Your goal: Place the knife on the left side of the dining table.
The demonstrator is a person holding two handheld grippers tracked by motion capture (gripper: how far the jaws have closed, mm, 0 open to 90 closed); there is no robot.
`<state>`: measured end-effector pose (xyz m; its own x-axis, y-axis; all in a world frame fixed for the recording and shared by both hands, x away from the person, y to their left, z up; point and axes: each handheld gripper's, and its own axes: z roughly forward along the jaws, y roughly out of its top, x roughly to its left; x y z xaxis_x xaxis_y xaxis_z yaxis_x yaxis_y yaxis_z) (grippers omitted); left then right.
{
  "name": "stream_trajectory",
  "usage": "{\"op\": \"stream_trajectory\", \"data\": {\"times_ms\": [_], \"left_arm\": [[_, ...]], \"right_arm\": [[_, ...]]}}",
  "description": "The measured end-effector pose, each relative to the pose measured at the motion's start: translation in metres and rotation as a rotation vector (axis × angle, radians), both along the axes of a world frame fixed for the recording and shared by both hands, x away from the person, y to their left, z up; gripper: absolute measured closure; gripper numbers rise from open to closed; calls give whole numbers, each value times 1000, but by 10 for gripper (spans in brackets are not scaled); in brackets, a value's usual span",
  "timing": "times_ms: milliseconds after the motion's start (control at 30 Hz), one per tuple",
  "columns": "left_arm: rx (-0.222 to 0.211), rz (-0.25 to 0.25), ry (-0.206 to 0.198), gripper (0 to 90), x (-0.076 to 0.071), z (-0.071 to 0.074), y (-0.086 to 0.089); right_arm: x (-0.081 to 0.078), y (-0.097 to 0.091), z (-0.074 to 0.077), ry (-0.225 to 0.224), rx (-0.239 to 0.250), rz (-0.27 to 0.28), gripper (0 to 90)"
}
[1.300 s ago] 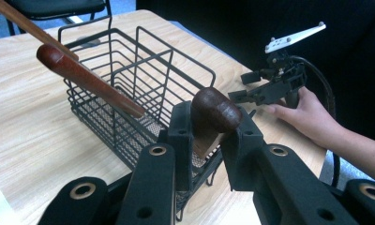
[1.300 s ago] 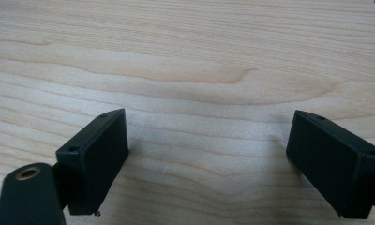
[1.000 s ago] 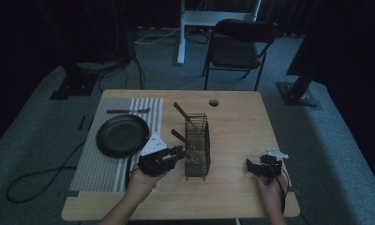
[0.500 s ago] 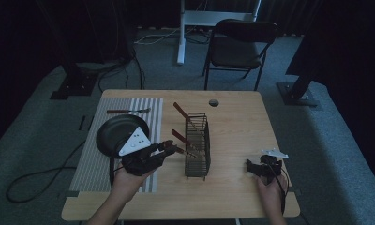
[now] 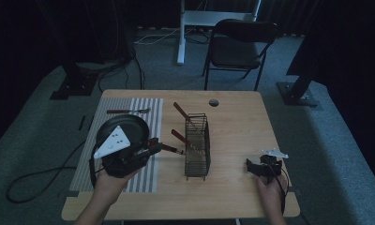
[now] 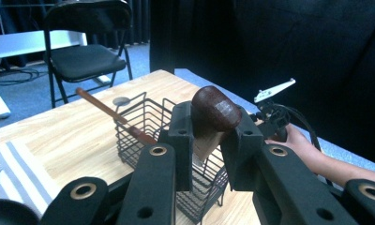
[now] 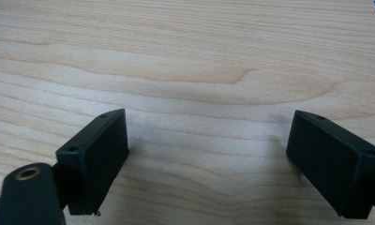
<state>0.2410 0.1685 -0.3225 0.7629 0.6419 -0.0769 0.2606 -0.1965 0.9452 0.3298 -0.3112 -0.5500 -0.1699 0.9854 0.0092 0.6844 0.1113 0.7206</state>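
Left tool (image 5: 153, 148) is pinching the dark brown rounded wooden handle of a utensil (image 6: 213, 110); in the left gripper view the handle end is sitting squarely between the two black pads (image 6: 181, 136), poking up past them. From the high view the utensil's shaft (image 5: 172, 149) is running from the tool tip toward the black wire basket (image 5: 197, 145), its far end lying at the basket's left side. Whether it is touching the wire, cannot tell. Tool is hanging over the striped grey-and-white mat (image 5: 150, 112), just beside the black round frying pan (image 5: 129, 126). Two other brown-handled utensils (image 5: 182, 112) are leaning in the basket. Right tool (image 5: 259, 168) is resting on the pale wooden counter (image 5: 237, 122), well apart from the basket, jaws spread wide over bare wood.
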Motion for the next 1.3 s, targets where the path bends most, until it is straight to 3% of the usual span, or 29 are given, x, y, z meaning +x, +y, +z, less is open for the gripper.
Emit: {"op": "stream_trajectory", "data": {"times_ms": [233, 467, 733, 767, 900, 933, 1300], "left_arm": [[6, 39, -9, 763, -7, 2, 26], [11, 72, 24, 763, -6, -9, 45], [22, 101, 69, 763, -3, -33, 65], [49, 101, 72, 762, -2, -37, 67], [74, 120, 107, 763, 0, -51, 75], [66, 121, 135, 763, 3, -59, 81], [73, 160, 215, 763, 5, -88, 101]], "right_arm": [[0, 0, 0, 0, 0, 0, 121], [0, 0, 0, 0, 0, 0, 121], [0, 0, 0, 1, -1, 0, 121], [0, 0, 0, 1, -1, 0, 121], [0, 0, 0, 1, 0, -1, 121], [0, 0, 0, 1, 0, -1, 121], [0, 0, 0, 2, 1, -1, 121]]}}
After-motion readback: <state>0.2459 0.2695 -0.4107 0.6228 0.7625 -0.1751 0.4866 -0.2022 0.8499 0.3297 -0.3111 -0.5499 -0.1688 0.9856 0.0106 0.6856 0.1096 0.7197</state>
